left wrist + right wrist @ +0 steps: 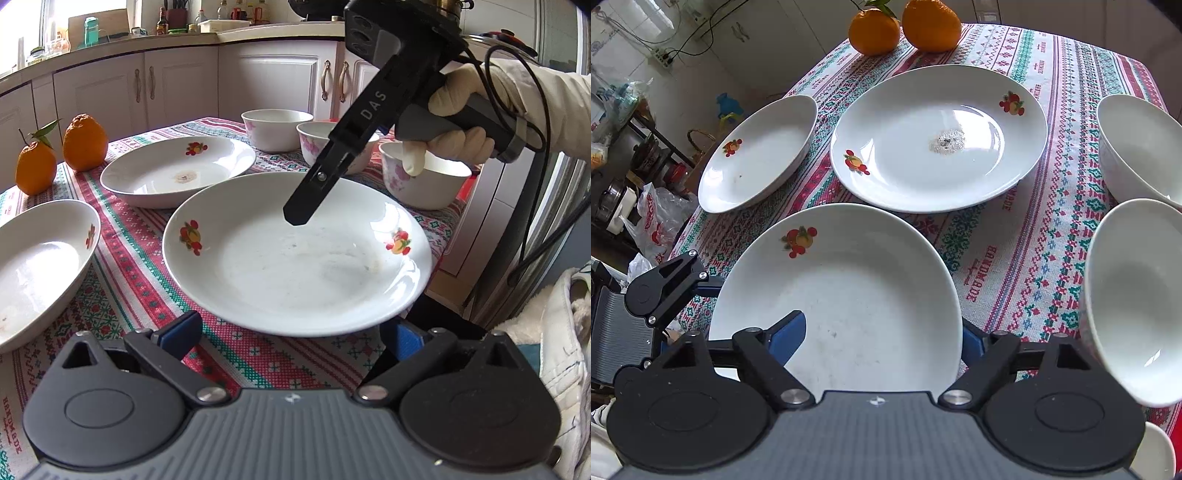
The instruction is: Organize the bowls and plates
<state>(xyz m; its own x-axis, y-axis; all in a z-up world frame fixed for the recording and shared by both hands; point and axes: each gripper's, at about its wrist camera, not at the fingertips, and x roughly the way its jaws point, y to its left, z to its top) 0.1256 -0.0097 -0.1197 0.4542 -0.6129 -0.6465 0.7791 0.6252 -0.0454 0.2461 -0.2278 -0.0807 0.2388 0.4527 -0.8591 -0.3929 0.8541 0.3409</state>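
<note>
Left wrist view: 3 white fruit-print plates sit on the patterned tablecloth (236, 354). The nearest plate (295, 254) lies dead ahead, a second plate (177, 171) at 11 o'clock, a third plate (40, 266) at 9 o'clock. 3 pink-flowered bowls (277, 129) line up at 1 o'clock, and 2 oranges (85, 144) stand at 10 o'clock. The left gripper (291, 334) waits wide open just short of the near rim, holding nothing. A gloved hand (458, 122) angles the right gripper (295, 218) down over the plate's far side.

Right wrist view: the same plate (842, 295) fills the foreground, the other 2 lie at 11 and 12 o'clock, and 2 of the bowls show at 2 and 3 o'clock. The right gripper (882, 336) straddles its rim, one blue pad (788, 334) over the glazed inside and the other tucked beneath at 3 o'clock, jaws half closed; whether they already pinch the rim I cannot tell.

The plate looks stiff, glossy and breakable, moderately heavy. A firm bite on the thin rim, kept level, seems the safest hold; glaze may slip.
</note>
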